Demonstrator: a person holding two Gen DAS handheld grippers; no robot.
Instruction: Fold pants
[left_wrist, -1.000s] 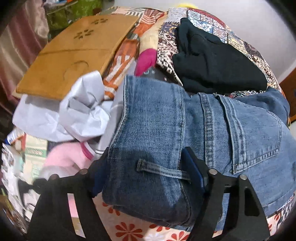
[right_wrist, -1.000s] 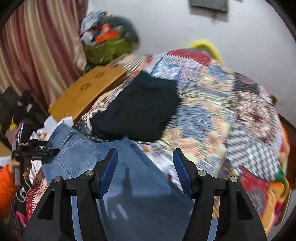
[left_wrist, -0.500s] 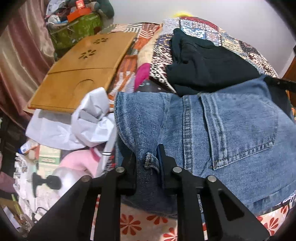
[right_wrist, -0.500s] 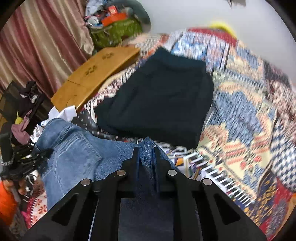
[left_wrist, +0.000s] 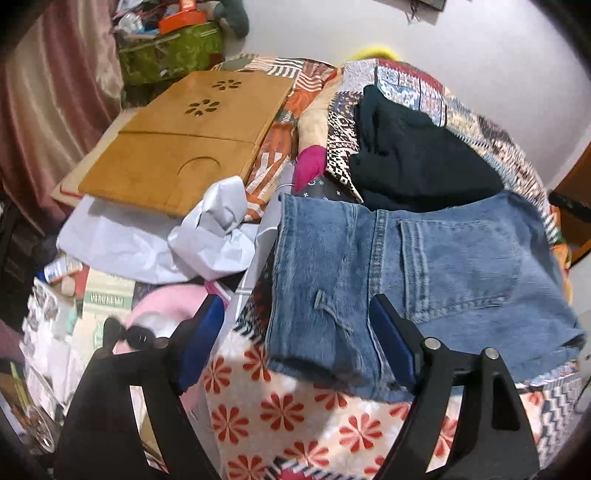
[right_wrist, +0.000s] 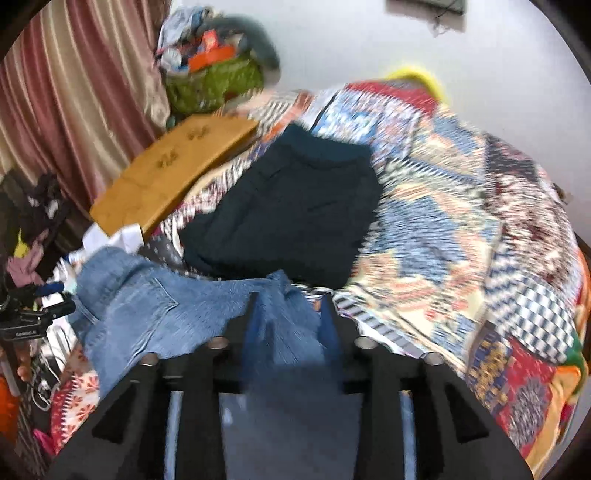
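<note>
- Left gripper (left_wrist: 295, 328) jaws opening, clear of folded blue jeans (left_wrist: 424, 273) on the bed (left_wrist: 280, 406).
- Right gripper (right_wrist: 290, 325) jaws opening, denim bunched between them.

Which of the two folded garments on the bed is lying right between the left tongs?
The blue denim jeans, pocket up, between the opening left tongs. The dark folded garment lies farther back on the patchwork quilt.

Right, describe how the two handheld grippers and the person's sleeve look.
Both grippers are matte black open-frame linkages with silver pivot pins. The left gripper carries long blue finger pads; the right gripper has blue pads too, blurred here. An orange sleeve shows at the right view's left edge.
</note>
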